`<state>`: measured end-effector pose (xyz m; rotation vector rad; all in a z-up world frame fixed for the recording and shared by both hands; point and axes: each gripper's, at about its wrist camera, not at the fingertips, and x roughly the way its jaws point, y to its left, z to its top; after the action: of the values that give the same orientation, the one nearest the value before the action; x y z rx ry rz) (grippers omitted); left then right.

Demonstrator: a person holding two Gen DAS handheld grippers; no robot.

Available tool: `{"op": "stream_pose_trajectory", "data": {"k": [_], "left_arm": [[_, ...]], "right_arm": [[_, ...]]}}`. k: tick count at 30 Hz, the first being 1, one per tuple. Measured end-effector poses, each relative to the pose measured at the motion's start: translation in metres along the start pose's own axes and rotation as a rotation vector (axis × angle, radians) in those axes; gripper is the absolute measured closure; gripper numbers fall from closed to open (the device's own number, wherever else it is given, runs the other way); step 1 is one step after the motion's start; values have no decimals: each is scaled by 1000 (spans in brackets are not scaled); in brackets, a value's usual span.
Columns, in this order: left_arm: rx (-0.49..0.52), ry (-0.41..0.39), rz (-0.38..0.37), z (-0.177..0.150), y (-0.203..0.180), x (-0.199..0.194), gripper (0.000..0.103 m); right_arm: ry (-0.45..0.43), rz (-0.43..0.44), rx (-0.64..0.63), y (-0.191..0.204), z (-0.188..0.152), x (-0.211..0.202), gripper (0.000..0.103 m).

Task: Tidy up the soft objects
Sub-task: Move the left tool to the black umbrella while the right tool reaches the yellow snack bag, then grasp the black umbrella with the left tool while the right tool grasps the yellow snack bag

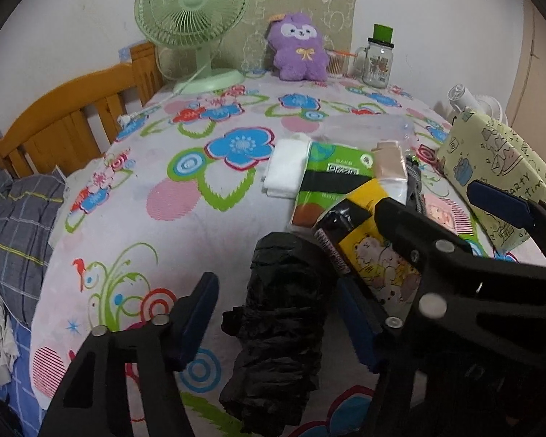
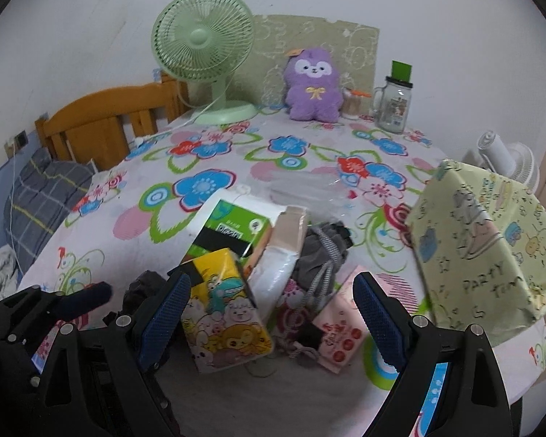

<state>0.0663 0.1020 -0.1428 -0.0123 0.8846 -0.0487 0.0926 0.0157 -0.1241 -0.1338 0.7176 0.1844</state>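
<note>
A black crumpled plastic bundle (image 1: 280, 331) lies on the floral cloth between the fingers of my open left gripper (image 1: 273, 313). My right gripper (image 2: 273, 313) is open around a yellow cartoon tissue pack (image 2: 225, 309); it also shows in the left wrist view (image 1: 378, 255). Beside the yellow pack lie a green tissue pack (image 2: 233, 229), a white-and-beige pack (image 2: 280, 255), a grey drawstring pouch (image 2: 320, 251) and a pink pack (image 2: 338, 335). The right gripper's fingers (image 1: 411, 225) cross the left wrist view.
A yellow-green patterned box (image 2: 484, 247) stands at the right. At the back stand a green fan (image 2: 204, 54), a purple plush (image 2: 313, 87) and a glass jar (image 2: 393, 105). A wooden headboard (image 1: 65, 127) and a plaid pillow (image 1: 14, 233) are at the left.
</note>
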Motion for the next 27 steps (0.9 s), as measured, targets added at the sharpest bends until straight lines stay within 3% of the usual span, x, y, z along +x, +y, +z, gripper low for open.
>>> {"op": "stream_pose_trajectory", "data": {"k": [6,8,16,22,27], "left_arm": [[-8,28,-28,0,3,9,55],[-4,40,-40,0,3,12,55],[6,31,-52,1,2,12,59],[11,14,-53,3,-2,9,60],[20,-3,-56,5,-9,3,60]], "right_arm": [[48,24,-31,11,-2,18,10],[56,29,-35,13,-3,20,10],[101,126,12,14,-5,25,50],[102,135,31,6,-5,19,62],[80,120,39,0,-3,11,65]]}}
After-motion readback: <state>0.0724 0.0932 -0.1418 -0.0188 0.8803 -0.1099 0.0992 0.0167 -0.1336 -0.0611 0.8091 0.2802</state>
